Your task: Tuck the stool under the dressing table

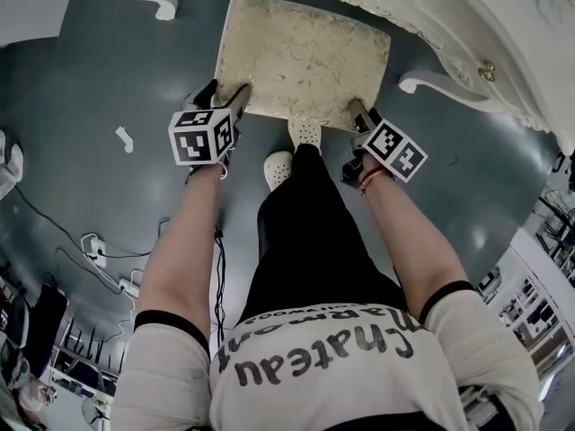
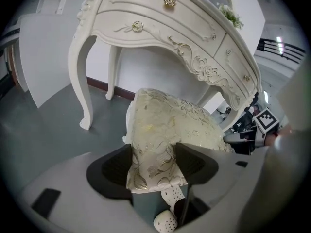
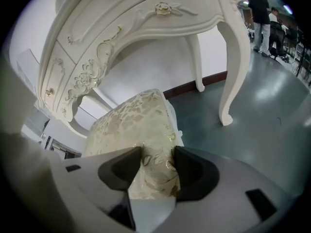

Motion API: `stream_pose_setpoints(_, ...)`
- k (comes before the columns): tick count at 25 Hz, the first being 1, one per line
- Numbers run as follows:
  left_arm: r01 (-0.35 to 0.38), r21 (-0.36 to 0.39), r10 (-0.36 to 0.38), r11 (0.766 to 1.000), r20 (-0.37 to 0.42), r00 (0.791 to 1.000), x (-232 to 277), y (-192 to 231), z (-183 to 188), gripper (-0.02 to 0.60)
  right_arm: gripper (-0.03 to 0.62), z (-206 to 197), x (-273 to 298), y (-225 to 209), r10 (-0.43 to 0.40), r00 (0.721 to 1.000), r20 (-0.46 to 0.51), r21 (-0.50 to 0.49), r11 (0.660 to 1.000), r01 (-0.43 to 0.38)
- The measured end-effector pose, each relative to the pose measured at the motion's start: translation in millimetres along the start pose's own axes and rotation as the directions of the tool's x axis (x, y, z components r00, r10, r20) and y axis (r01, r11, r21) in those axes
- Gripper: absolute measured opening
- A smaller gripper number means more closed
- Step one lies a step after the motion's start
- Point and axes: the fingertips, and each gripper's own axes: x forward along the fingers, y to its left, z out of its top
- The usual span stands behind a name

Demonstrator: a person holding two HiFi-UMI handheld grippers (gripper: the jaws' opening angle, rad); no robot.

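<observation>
Stool (image 1: pixel 305 57): upper centre of head view, seat mostly out in front of dressing table (image 1: pixel 485 52). My left gripper (image 2: pixel 154 160) and right gripper (image 3: pixel 156 165) each pinch a near cushion corner. Grip done; by my judgement, the push under remains.

Cream brocade stool (image 1: pixel 305 61), upright, before white dressing table (image 1: pixel 467 25)

Head view: we can't see the stool (image 1: pixel 305 61) legs, the seat covers them. Dressing table (image 1: pixel 467 34) is cut off at the top and right edges; we get only its front edge and two feet. Right gripper view: people (image 3: pixel 262 13) at the back, too small to make out.
</observation>
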Motion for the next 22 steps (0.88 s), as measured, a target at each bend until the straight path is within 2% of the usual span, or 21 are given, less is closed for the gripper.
stream_pose_setpoints(4,-0.035,0.011,0.034,0.999,0.073,0.997,17,2,26,0.293,0.232,31,17,6,0.062,0.993,0.100,-0.022,0.998,-0.060)
stream_pose_setpoints(10,-0.044,0.003,0.043,0.999,0.223,0.974,40,5,67,0.291,0.232,72,30,14,0.086,0.955,0.283,-0.040,0.996,-0.078)
stream_pose_setpoints(14,-0.032,0.010,0.028,0.999,0.299,0.954,55,7,96,0.293,0.232,100,45,21,0.112,0.939,0.326,-0.075,0.993,-0.092)
stream_pose_setpoints(17,-0.021,0.025,0.012,0.999,0.322,0.947,65,5,108,0.291,0.232,114,49,22,0.115,0.931,0.347,-0.099,0.991,-0.085)
stream_pose_setpoints(22,-0.012,0.035,-0.002,0.999,0.373,0.928,75,4,124,0.292,0.232,133,56,25,0.151,0.898,0.413,-0.136,0.985,-0.104)
